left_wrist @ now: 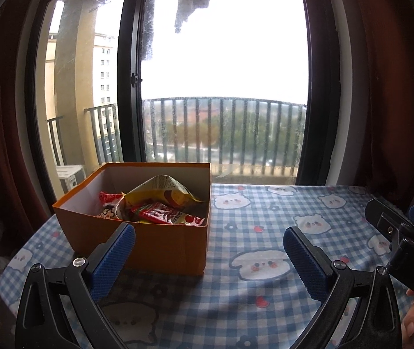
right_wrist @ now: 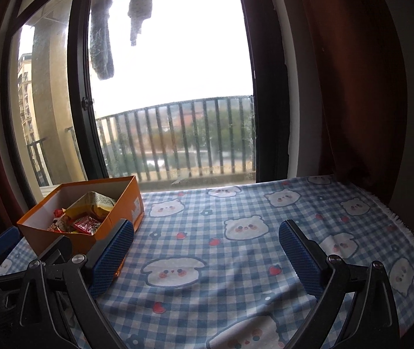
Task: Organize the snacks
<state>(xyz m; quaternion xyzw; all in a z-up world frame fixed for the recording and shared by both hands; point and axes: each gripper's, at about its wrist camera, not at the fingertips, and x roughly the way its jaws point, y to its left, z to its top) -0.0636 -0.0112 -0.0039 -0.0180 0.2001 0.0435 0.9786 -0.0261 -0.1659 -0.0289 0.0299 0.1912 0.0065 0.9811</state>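
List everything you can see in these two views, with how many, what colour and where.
box: one, orange, white inside, open, on the table's left side near the window.
snack packets: several, red and yellow, inside the box; exact count unclear.
tablecloth: one, blue and white check with bear faces, covering the table.
window: dark frame, behind the table, balcony railing outside.
hanging clothes: two, grey, outside at the top.
curtain: dark red, right of the window.
left gripper: black with blue pads, jaws open, empty.
right gripper: same, jaws open, empty.
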